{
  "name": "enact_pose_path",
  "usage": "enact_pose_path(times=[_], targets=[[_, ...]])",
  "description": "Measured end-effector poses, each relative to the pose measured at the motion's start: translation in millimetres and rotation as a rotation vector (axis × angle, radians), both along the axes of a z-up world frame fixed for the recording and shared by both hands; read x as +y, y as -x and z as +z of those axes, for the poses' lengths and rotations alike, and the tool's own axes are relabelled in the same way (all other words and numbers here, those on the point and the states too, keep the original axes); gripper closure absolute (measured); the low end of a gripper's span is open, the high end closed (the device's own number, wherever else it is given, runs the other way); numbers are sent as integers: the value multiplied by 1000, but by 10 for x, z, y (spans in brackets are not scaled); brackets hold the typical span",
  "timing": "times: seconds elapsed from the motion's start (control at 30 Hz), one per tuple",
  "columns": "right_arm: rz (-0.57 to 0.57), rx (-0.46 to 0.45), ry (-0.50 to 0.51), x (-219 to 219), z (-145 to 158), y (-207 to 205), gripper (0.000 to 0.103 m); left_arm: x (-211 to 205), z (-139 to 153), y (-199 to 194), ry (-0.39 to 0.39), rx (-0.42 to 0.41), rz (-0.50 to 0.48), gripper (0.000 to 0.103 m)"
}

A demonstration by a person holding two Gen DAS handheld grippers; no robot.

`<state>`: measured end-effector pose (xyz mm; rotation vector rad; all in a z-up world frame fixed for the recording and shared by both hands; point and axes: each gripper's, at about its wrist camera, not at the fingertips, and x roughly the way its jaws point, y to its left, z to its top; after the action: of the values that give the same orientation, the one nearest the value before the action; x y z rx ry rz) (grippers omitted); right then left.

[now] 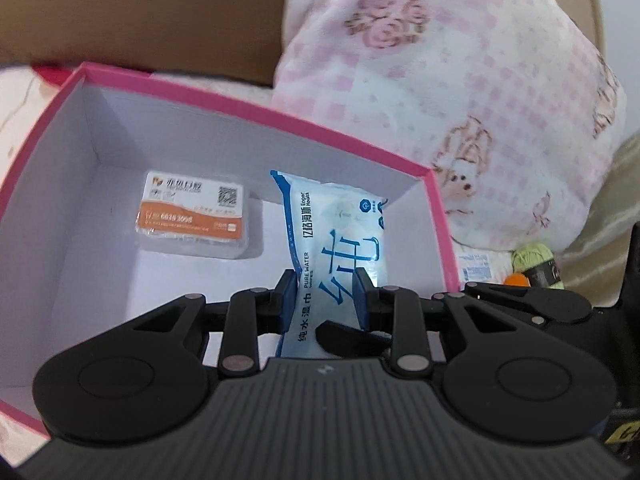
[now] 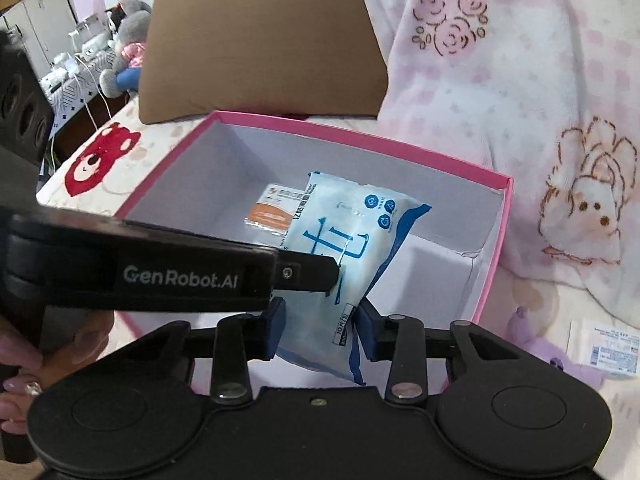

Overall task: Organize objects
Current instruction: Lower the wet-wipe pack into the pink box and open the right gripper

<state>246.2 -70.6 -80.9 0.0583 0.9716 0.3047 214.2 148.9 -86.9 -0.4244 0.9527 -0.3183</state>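
Observation:
A blue-and-white pack of wet wipes (image 1: 336, 236) hangs over the open pink box (image 1: 256, 98), its far end down inside. My left gripper (image 1: 326, 300) is shut on its near end. My right gripper (image 2: 322, 330) is also shut on the same pack (image 2: 344, 232), from the other side. The left gripper's body (image 2: 180, 276) crosses the right wrist view and touches the pack. A small clear case with an orange-and-white card (image 1: 192, 212) lies on the box floor, also seen in the right wrist view (image 2: 276, 210).
The pink box (image 2: 496, 240) sits on a bed with a pink-checked blanket (image 1: 460, 80) and a brown cushion (image 2: 260, 40) behind it. A green yarn ball (image 1: 536, 260) and a small white packet (image 2: 604, 348) lie to the right. A purple item (image 2: 560, 348) lies beside the packet.

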Motion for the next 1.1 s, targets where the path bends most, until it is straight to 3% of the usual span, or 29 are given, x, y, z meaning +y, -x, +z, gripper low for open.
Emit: enact_pose_path(times=[0.2,0.5,0.63,0.8,0.9,1.0,1.1], targets=[[29,18,89,112,-137,-112,70,35,-188,-155,-6,58,27,77],[-8,31,75,58,-233,-285,76,-87,-216,-509,-106,104,14,77],[-36,45,-9,-18,-272,-370,79,-33,-267,-580,-122,122,58,78],[-9,30,85,92,-319,-396,81,-8,-349,-658,-110,177,73,80],[20,55,67,89,-345,-413,81,-9,-396,-666,-141,184,101,81],[43,2,20,22,-249,-337,80,38,-387,-632,-124,186,128,80],[74,-33,41,-32,-135,-229,79,51,-316,-585,-132,182,137,76]])
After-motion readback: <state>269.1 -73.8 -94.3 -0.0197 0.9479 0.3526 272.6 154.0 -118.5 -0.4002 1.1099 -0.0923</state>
